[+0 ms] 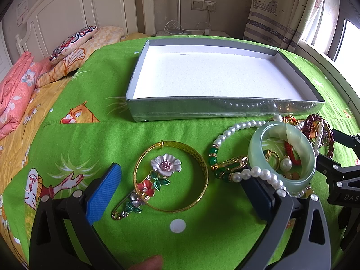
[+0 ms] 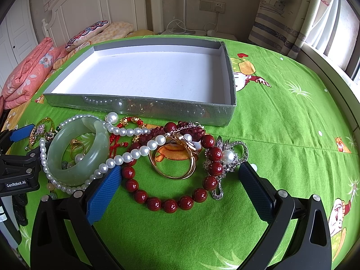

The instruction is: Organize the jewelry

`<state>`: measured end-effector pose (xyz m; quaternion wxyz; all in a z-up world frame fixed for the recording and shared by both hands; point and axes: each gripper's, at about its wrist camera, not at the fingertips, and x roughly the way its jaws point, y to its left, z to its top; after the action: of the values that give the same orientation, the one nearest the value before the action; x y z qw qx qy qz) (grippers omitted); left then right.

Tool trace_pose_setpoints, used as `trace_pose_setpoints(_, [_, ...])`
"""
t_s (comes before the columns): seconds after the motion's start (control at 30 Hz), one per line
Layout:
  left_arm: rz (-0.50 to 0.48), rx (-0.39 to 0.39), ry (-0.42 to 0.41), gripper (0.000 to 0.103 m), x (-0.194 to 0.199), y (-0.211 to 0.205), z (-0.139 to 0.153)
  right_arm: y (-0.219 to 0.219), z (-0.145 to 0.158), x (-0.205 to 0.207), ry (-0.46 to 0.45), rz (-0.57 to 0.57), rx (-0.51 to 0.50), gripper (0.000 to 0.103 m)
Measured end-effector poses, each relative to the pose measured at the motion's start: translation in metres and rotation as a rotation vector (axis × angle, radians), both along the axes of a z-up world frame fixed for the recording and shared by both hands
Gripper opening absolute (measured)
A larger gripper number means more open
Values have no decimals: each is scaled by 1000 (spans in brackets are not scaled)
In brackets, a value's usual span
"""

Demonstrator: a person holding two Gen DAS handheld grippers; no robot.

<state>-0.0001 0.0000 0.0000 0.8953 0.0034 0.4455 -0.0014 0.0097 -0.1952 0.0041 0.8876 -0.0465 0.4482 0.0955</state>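
A grey shallow box (image 1: 225,109) with a white floor lies on the green sheet; it also shows in the right wrist view (image 2: 139,108). In the left wrist view a gold bangle (image 1: 203,164) and a flower brooch (image 1: 165,165) lie between my open left gripper's (image 1: 180,180) fingers. A jade bangle (image 1: 256,155) and pearl strand (image 1: 236,128) lie to the right. In the right wrist view my open right gripper (image 2: 180,180) straddles a dark red bead bracelet (image 2: 171,204), gold rings (image 2: 173,173) and a silver pearl brooch (image 2: 227,157). The jade bangle (image 2: 99,148) lies left.
The green cartoon sheet (image 2: 281,117) covers a bed. A folded pink quilt (image 1: 15,94) and pillows (image 1: 74,38) lie at the far left. A white headboard (image 1: 67,6) stands behind. Curtains (image 2: 281,11) and a window are at the right.
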Motion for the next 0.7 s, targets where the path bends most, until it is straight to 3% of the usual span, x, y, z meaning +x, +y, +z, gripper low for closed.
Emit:
trace_pose_setpoints(0.57, [-3, -2, 11, 101, 0, 0, 0, -2, 4, -7, 33, 55, -12, 99])
trace_pose_setpoints(0.7, [-9, -3, 13, 101, -5, 5, 1, -15, 5, -24, 40, 72, 33, 99])
